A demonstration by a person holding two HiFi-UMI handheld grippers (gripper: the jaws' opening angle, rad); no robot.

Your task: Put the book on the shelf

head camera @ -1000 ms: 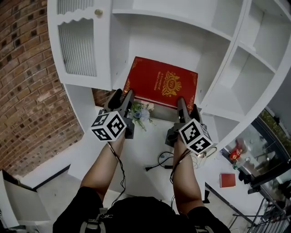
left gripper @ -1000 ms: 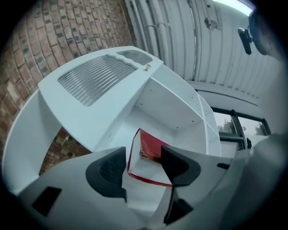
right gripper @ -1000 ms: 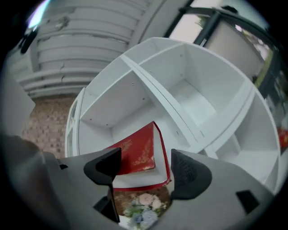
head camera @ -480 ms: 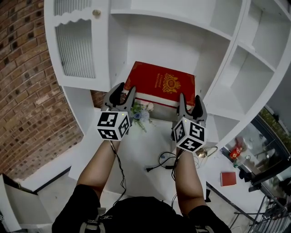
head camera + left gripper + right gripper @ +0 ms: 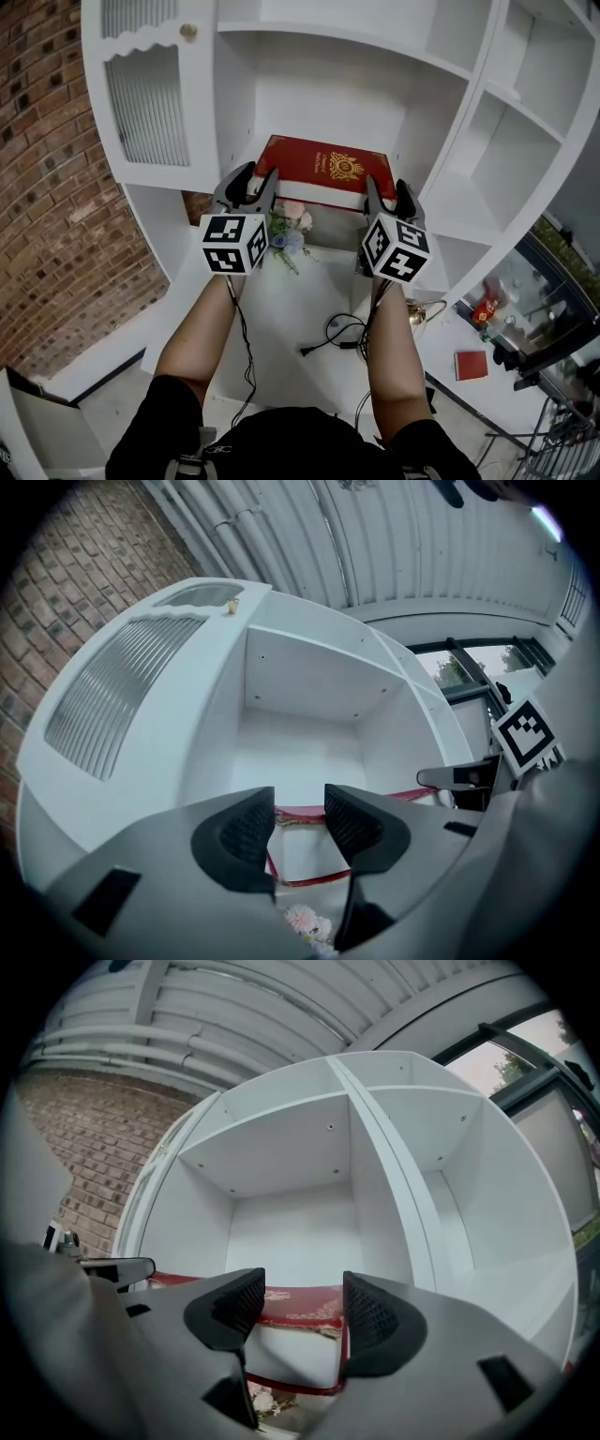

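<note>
A red book (image 5: 323, 167) with a gold crest lies flat in the middle compartment of the white shelf unit (image 5: 328, 84), its near white page edge facing me. My left gripper (image 5: 251, 180) is at the book's near left corner, and its jaws are closing with nothing pressed between them. My right gripper (image 5: 386, 190) stands open at the near right corner. In the left gripper view the book (image 5: 292, 814) shows beyond the gap of the left gripper (image 5: 298, 794). In the right gripper view the book (image 5: 305, 1309) lies past the right gripper (image 5: 302, 1283).
A ribbed cabinet door (image 5: 150, 103) with a brass knob (image 5: 189, 31) stands left of the compartment, with a brick wall (image 5: 47, 187) beyond. Artificial flowers (image 5: 289, 230) sit under the book. Cables (image 5: 337, 333) lie lower down. More compartments (image 5: 506, 159) are to the right.
The book has gone from tilted to lying flatter and deeper in the compartment. Both grippers moved forward and up with it, and their jaws narrowed.
</note>
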